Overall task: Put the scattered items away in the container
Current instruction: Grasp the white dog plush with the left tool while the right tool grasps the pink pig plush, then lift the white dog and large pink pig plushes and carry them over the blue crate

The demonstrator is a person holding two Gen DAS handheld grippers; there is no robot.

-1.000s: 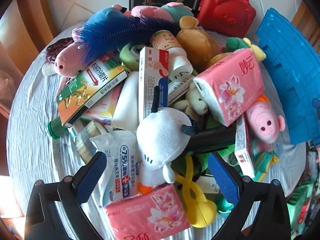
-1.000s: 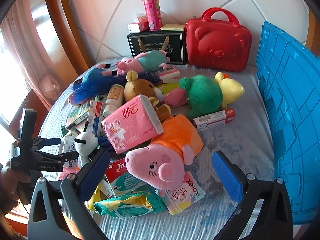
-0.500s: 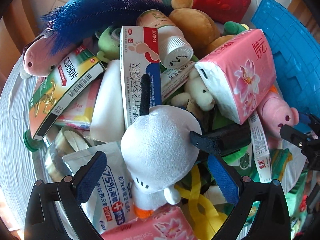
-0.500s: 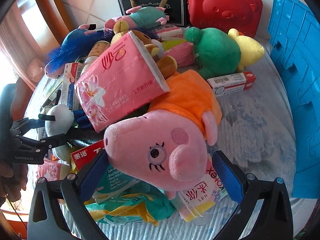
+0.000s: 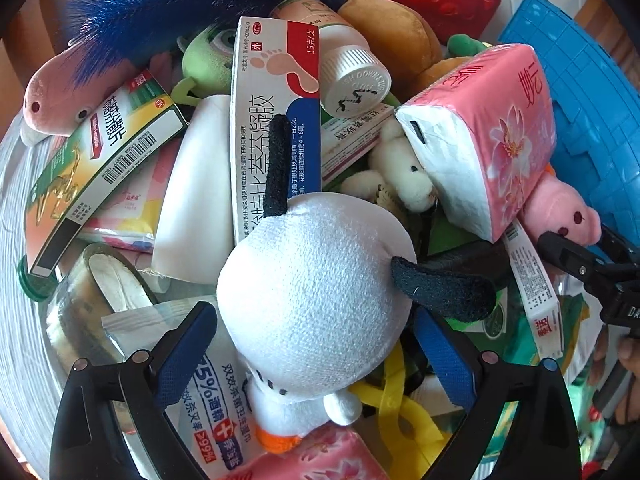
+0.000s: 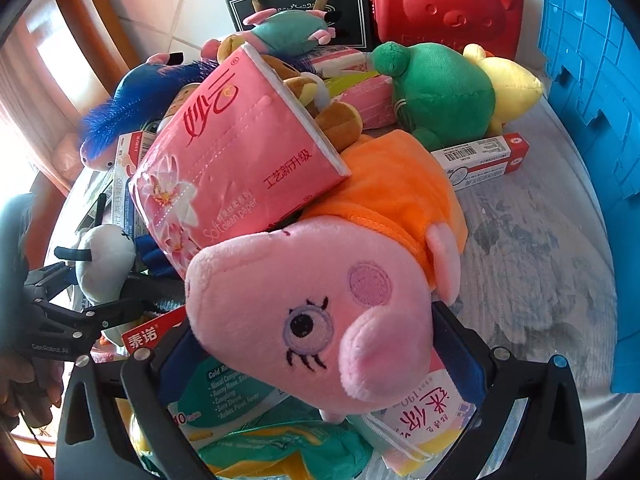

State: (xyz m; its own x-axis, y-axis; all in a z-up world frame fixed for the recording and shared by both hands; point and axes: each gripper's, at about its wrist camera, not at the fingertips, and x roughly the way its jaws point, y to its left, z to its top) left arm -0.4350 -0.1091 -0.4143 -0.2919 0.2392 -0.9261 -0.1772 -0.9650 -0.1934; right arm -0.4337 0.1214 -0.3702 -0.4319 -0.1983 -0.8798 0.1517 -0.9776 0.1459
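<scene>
The left gripper point(image 5: 316, 356) is seen spread wide around the white plush point(image 5: 316, 292), with a blue pad point(image 5: 186, 354) on each side of the round head; a narrow gap is seen between the left pad and the plush, and whether the right pad touches it cannot be told. The white plush lies on top of a dense pile, with a foot cream box point(image 5: 276, 120) just behind it, a wipes pack point(image 5: 212, 400) under it on the left and a pink tissue pack point(image 5: 488, 140) to the right. Almost no free room is left around this plush. The right gripper point(image 6: 316, 364) is also held apart, with its fingers placed on both sides of the pig plush point(image 6: 312, 304), whose head fills the space between them; contact cannot be confirmed. The pig's orange body is partly covered by the pink tissue pack point(image 6: 240, 160). The container point(image 6: 592, 100), a blue crate, stands at the right edge of the table point(image 6: 532, 260). Between the pile and the crate wall a bare strip of cloth is left open, crossed only by a toothpaste box point(image 6: 480, 160). A green plush point(image 6: 444, 92) and a red case point(image 6: 448, 4) are found at the far edge.
</scene>
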